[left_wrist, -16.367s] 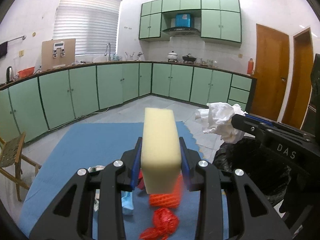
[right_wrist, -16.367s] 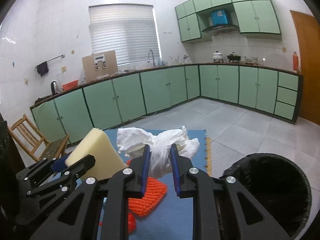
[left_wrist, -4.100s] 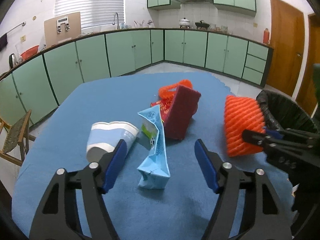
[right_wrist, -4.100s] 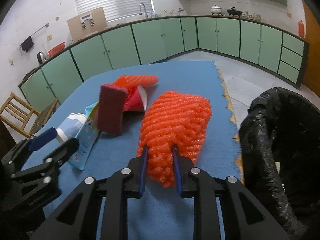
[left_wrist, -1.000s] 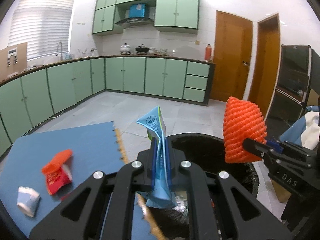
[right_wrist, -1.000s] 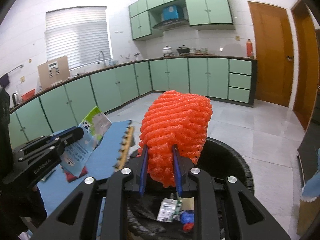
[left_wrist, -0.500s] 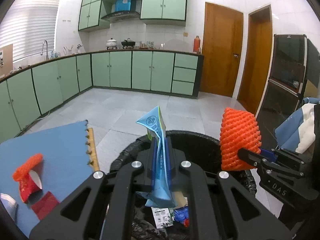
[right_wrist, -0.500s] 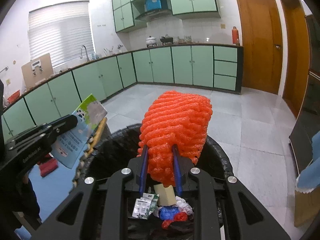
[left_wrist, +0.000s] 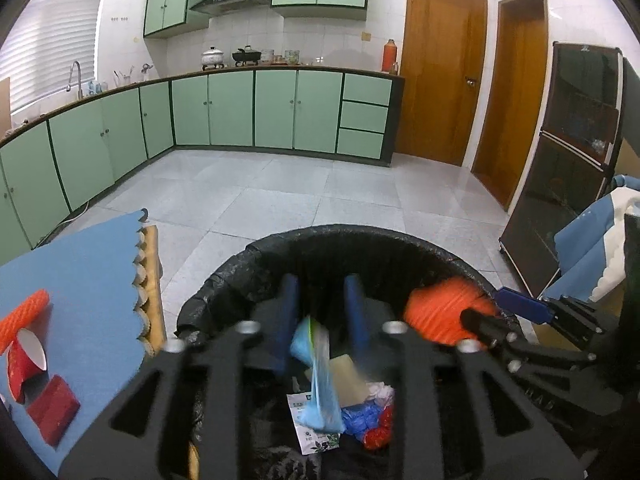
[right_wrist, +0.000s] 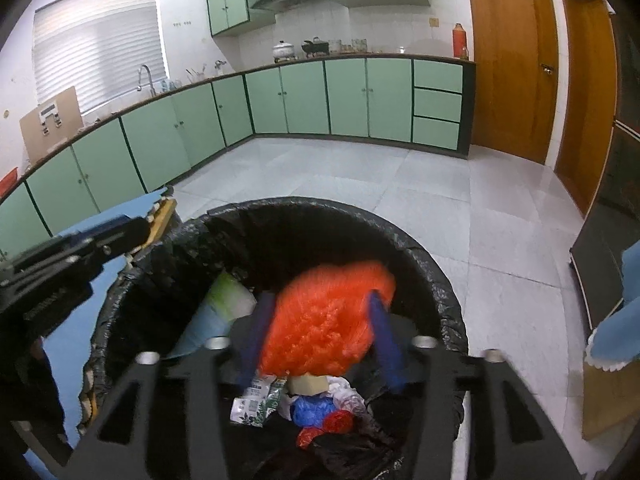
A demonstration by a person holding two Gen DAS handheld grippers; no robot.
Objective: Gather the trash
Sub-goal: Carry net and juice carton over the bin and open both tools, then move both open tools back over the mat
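Both grippers hang over the black-lined trash bin (left_wrist: 360,240), also in the right wrist view (right_wrist: 432,264). My left gripper (left_wrist: 322,316) is open; the light blue carton (left_wrist: 320,380) is loose and falling between its fingers into the bin. My right gripper (right_wrist: 320,340) is open too; the orange foam net (right_wrist: 328,320) drops between its blue pads, blurred. The net (left_wrist: 444,312) and the right gripper (left_wrist: 500,316) show at the right of the left wrist view. The carton (right_wrist: 216,312) shows at the bin's left in the right wrist view.
The bin holds a yellow sponge (left_wrist: 352,376), wrappers and blue and red scraps (right_wrist: 320,412). On the blue table (left_wrist: 80,272) at left lie a red paper cup (left_wrist: 24,360), a red sponge (left_wrist: 52,408) and an orange net piece (left_wrist: 24,316). A dark cabinet (left_wrist: 560,184) stands at right.
Both grippers have opened over the bin. The blue carton and the orange foam net have been let go and are falling in. Both grippers have moved lower over the bin.
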